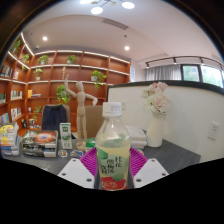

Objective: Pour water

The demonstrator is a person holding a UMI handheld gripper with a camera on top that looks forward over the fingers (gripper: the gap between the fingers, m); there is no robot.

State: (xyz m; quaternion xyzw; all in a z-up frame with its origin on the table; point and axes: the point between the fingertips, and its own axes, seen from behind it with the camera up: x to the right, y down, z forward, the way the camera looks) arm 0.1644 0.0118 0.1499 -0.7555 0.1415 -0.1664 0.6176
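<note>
Gripper [112, 172] clamped on bottle [112, 150], left of vase [155, 128]. Plastic, likely light and squashable; grip mid-body, gently.

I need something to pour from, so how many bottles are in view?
1. The bottle, white cap and red label, stands on the table between the fingers of the gripper, left of the flower vase. Clutter at the left could hide others.

Bottle [113, 152] label printed, lettering too small to read, no other legible text
</note>
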